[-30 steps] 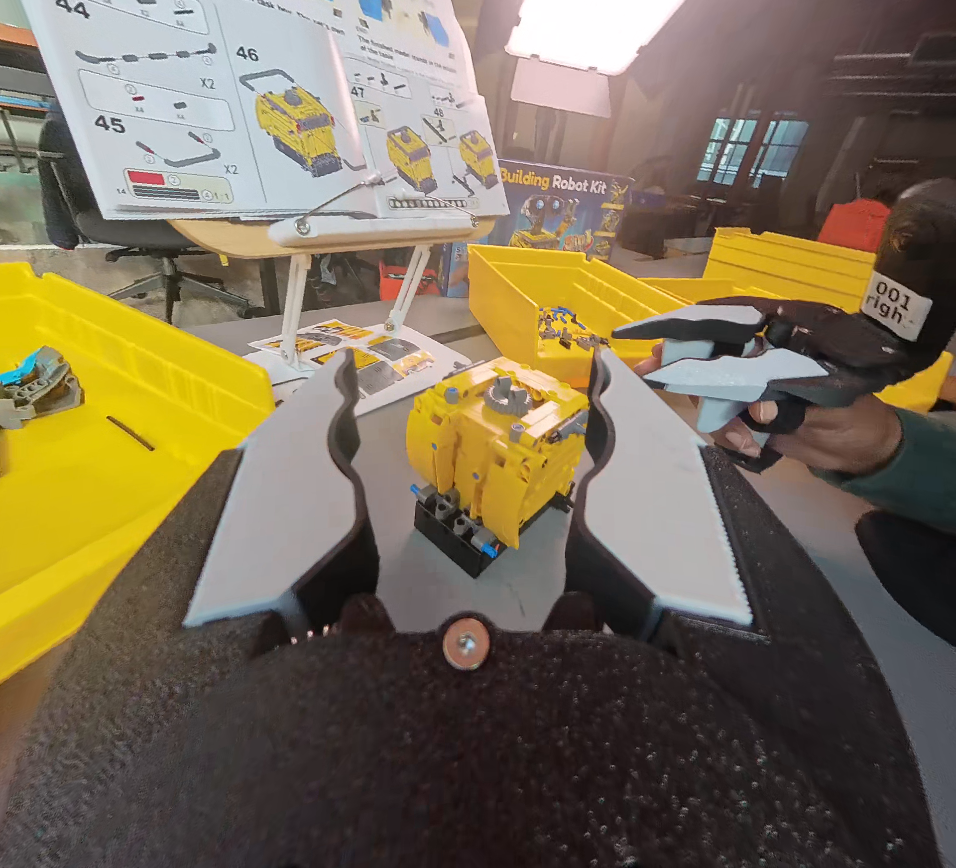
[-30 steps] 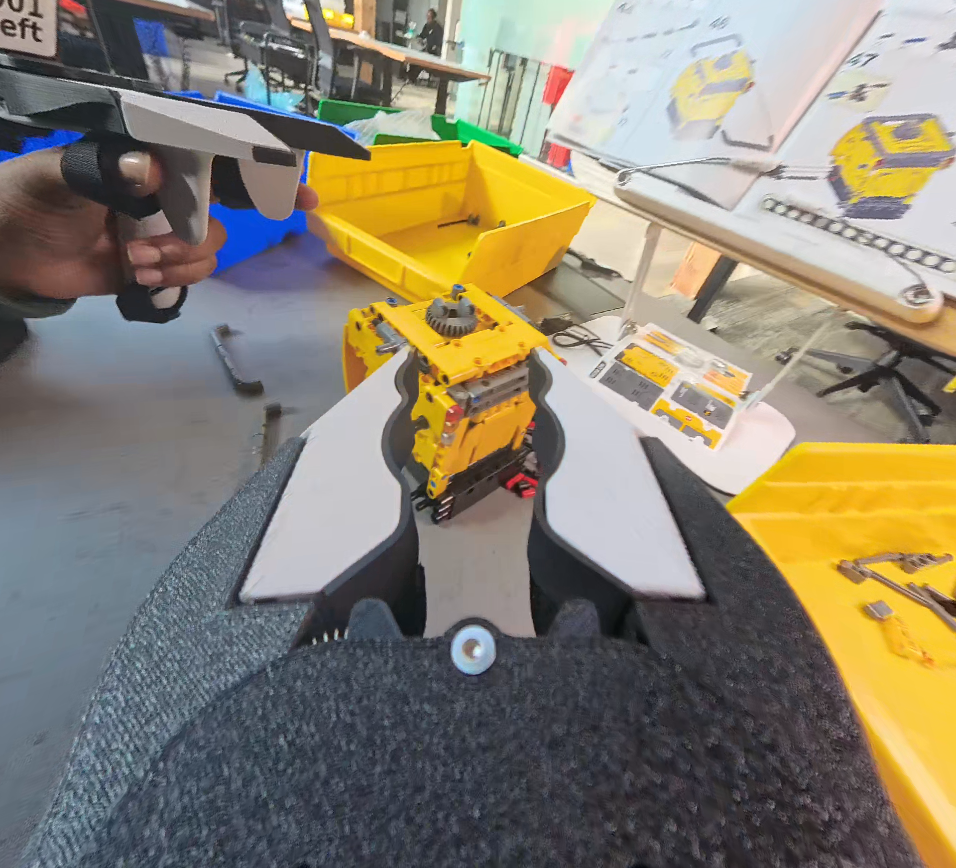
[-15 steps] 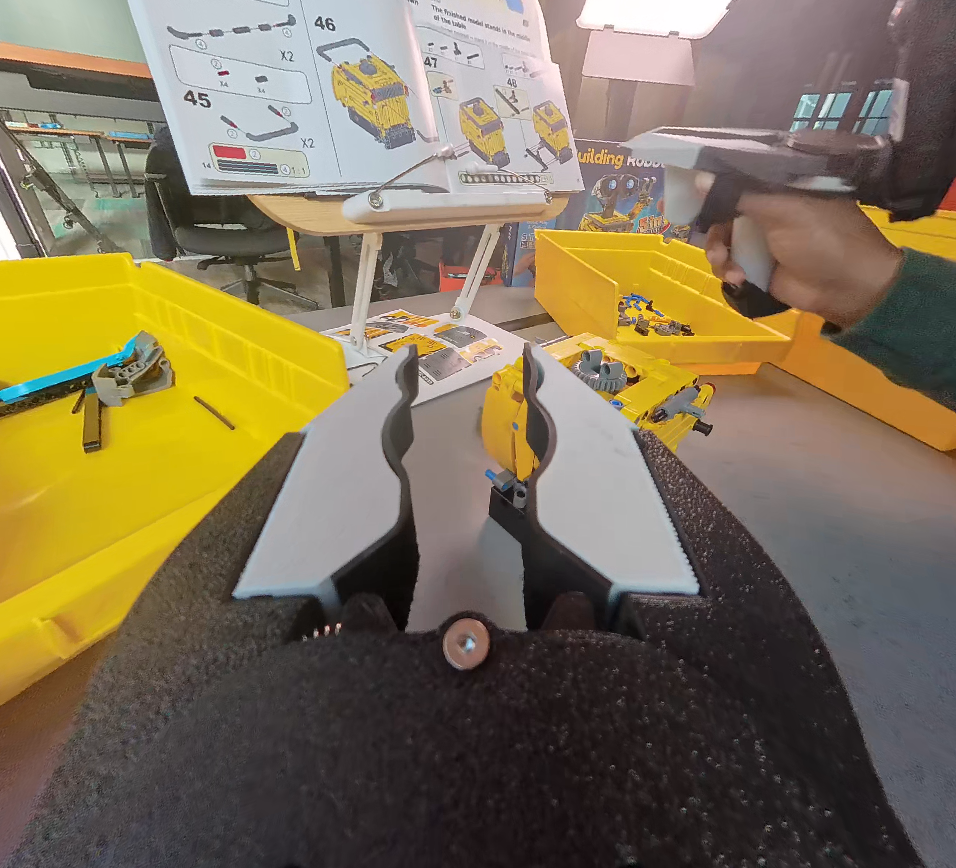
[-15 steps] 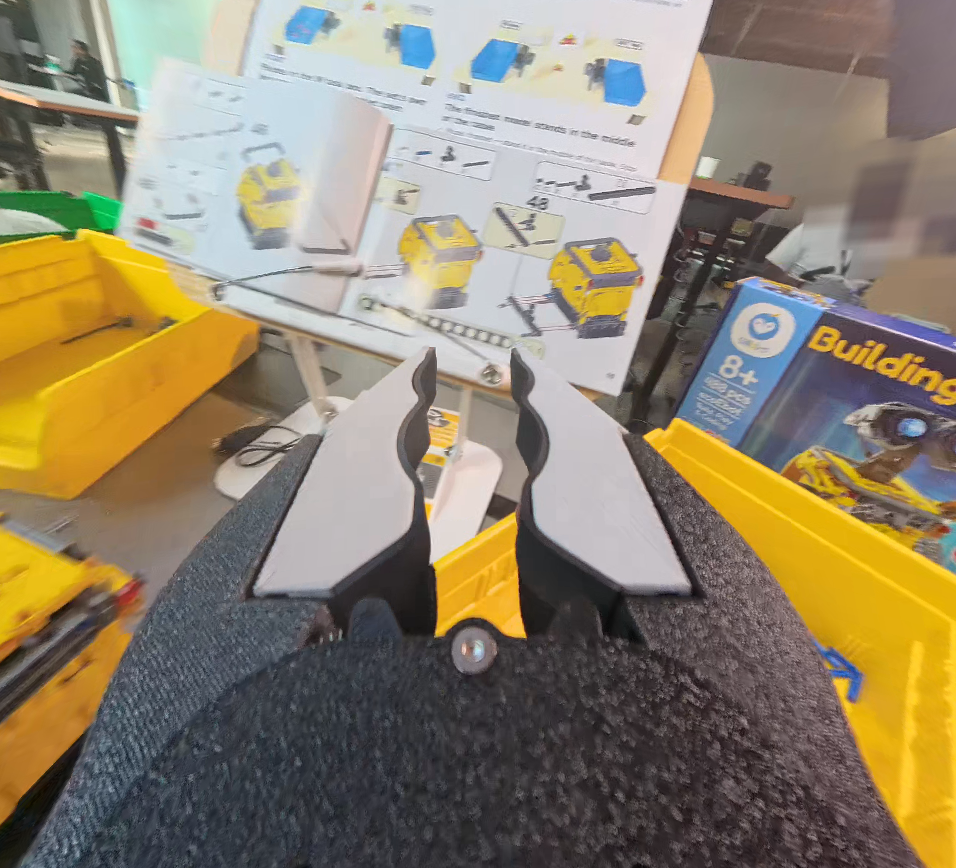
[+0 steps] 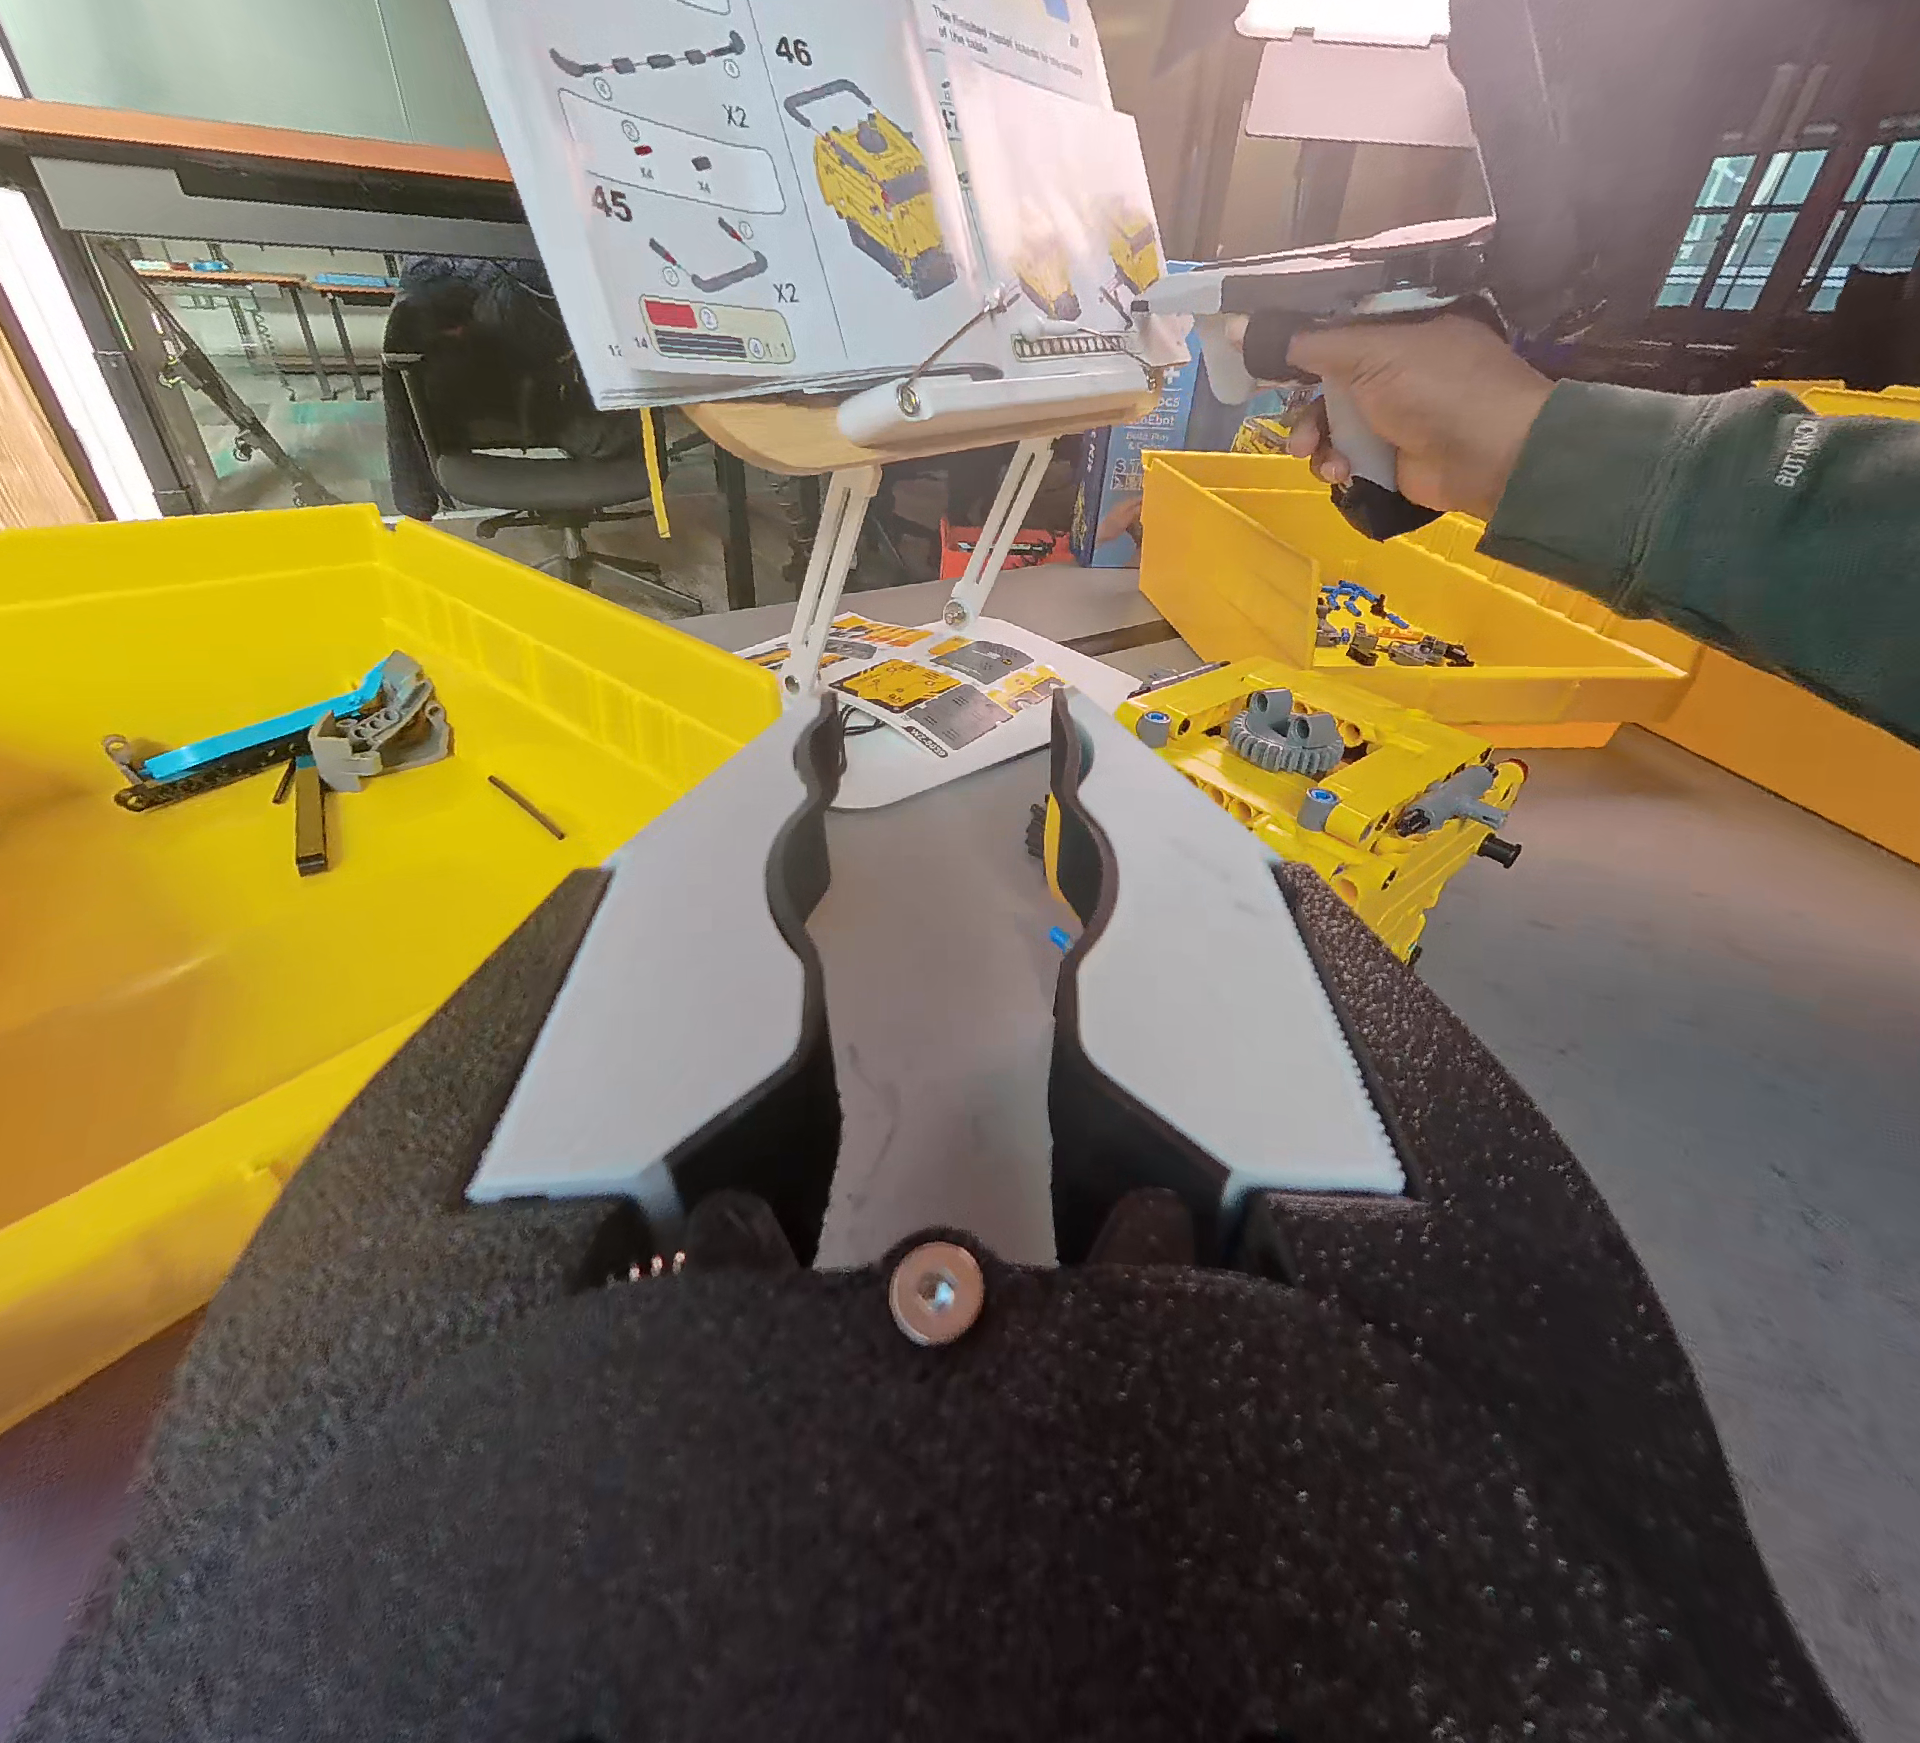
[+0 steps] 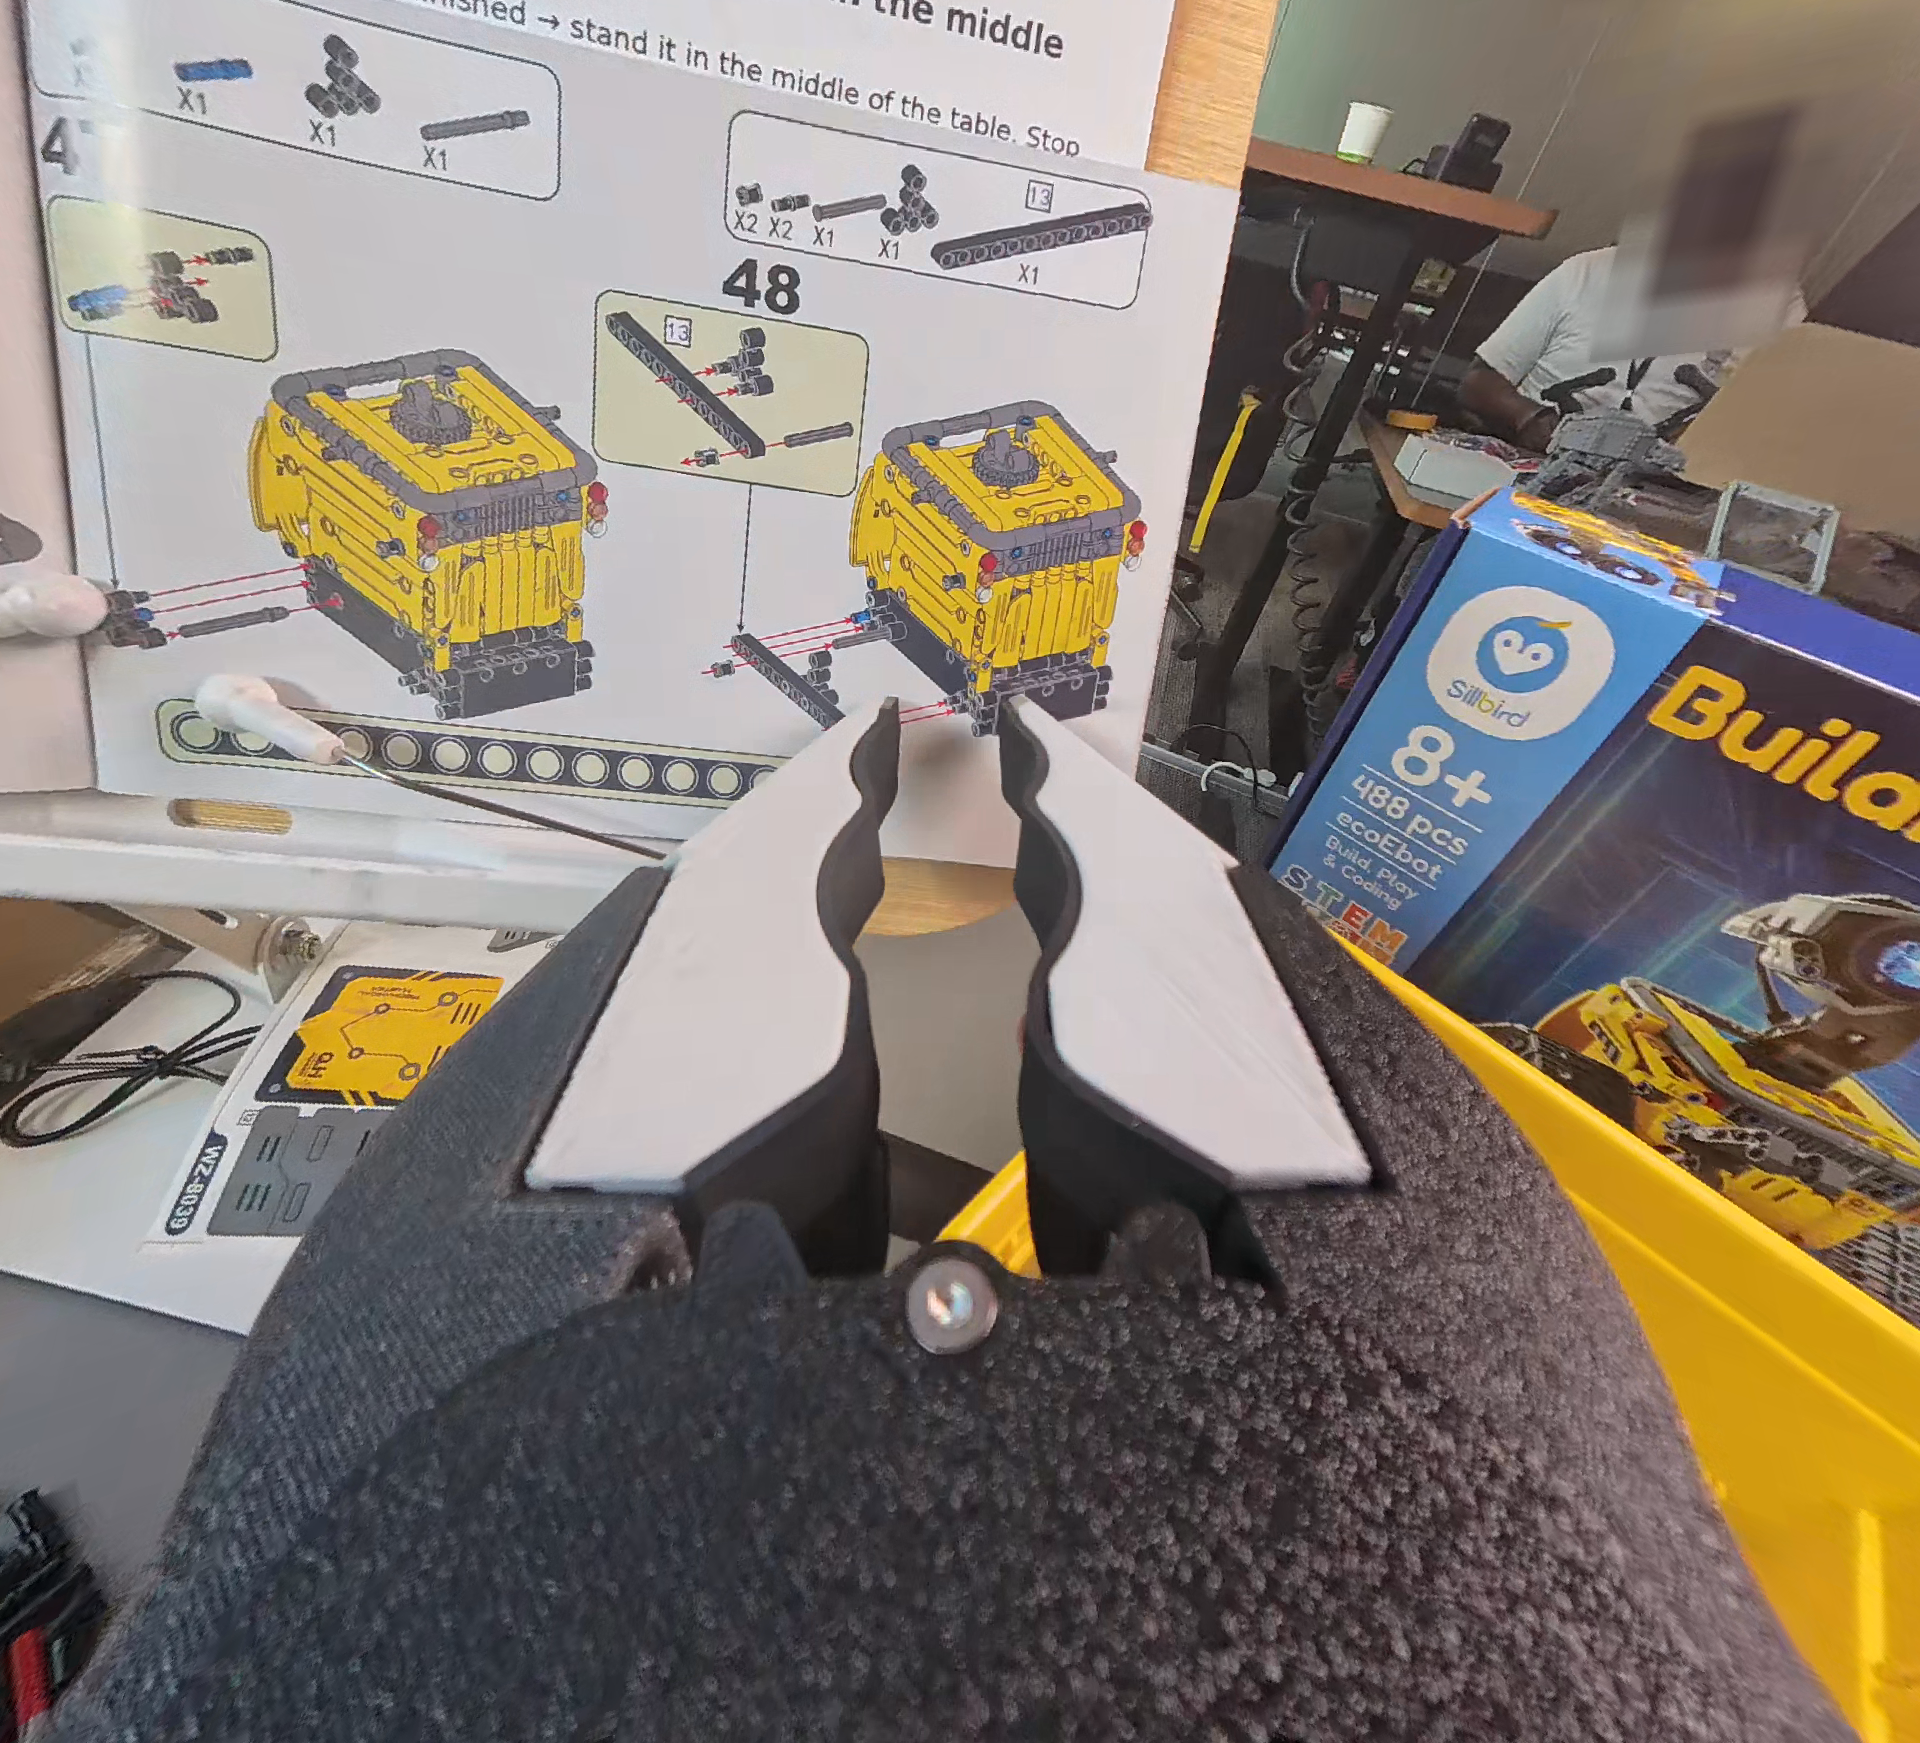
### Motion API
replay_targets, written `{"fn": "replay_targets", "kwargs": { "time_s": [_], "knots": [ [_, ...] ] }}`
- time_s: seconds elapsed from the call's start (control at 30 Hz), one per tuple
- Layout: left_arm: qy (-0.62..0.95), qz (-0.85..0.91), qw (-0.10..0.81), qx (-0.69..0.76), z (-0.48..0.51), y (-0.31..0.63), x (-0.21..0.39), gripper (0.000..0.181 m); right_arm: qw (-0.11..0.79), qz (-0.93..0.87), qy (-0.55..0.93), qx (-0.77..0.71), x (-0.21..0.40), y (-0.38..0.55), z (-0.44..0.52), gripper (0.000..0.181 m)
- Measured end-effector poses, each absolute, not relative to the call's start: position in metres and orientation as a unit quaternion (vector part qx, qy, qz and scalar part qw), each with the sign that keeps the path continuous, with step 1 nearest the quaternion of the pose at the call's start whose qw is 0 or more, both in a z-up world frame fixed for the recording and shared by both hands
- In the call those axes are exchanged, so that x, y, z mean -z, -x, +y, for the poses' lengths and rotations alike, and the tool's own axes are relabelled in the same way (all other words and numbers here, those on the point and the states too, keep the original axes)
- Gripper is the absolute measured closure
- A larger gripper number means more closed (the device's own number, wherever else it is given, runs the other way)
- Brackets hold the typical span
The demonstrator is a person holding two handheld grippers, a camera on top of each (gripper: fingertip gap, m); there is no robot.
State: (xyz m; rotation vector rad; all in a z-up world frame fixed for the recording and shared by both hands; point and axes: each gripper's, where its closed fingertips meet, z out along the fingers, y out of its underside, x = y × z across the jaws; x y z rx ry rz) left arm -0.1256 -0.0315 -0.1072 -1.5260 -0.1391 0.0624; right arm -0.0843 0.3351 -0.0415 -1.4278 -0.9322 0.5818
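A yellow brick model [image 5: 1320,779] with a grey gear on top lies on the grey table [image 5: 1662,1018], just right of my left gripper [image 5: 940,722]. The left gripper is open and empty, low over the table, and its right finger hides the model's left end. My right gripper [image 6: 951,717] is held up close to the lower right corner of the open instruction booklet [image 6: 644,405] on its stand. Its jaws stand a narrow gap apart with nothing between them. In the left wrist view the right gripper [image 5: 1148,306] shows in a hand, its tips at the booklet [image 5: 748,166].
A yellow bin [image 5: 582,654] at the left holds a blue beam and grey parts. Another yellow bin [image 5: 1226,540] with small parts stands behind the model. The blue kit box [image 6: 1558,810] stands behind a yellow bin rim [image 6: 1662,1278]. A sticker sheet [image 5: 935,685] lies on the stand's base. Tip to tip, the grippers are about 40 centimetres apart.
The right gripper let go of the model, rose and moved up to the booklet. The left gripper narrowed and shifted left, so the model now lies to its right.
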Motion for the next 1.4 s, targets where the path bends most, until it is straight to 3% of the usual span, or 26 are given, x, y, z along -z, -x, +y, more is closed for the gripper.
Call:
{"fn": "replay_targets", "kwargs": {
  "time_s": [0.27, 0.43, 0.6, 0.83, 1.27, 1.4],
  "knots": [
    [0.687, -0.067, 0.720, -0.079, -0.029, 0.142, 0.098, 0.147, 0.641, -0.350, 0.549, -0.407, 0.009, 0.037, 0.226, 0.150],
    [0.666, -0.076, 0.734, -0.110, -0.007, 0.161, 0.070, 0.156, 0.674, -0.363, 0.506, -0.396, 0.022, 0.014, 0.172, 0.151],
    [0.658, -0.083, 0.728, -0.172, 0.035, 0.196, 0.034, 0.166, 0.642, -0.375, 0.511, -0.431, 0.046, 0.019, 0.138, 0.150],
    [0.686, -0.086, 0.687, -0.225, 0.085, 0.241, 0.037, 0.181, 0.640, -0.415, 0.488, -0.424, 0.063, -0.001, 0.109, 0.150],
    [0.684, -0.085, 0.694, -0.210, 0.082, 0.243, 0.023, 0.177, 0.621, -0.422, 0.493, -0.439, 0.069, -0.040, 0.088, 0.150],
    [0.688, -0.086, 0.694, -0.193, 0.080, 0.237, 0.026, 0.174, 0.567, -0.472, 0.496, -0.459, 0.091, -0.034, 0.076, 0.147]
  ]
}}
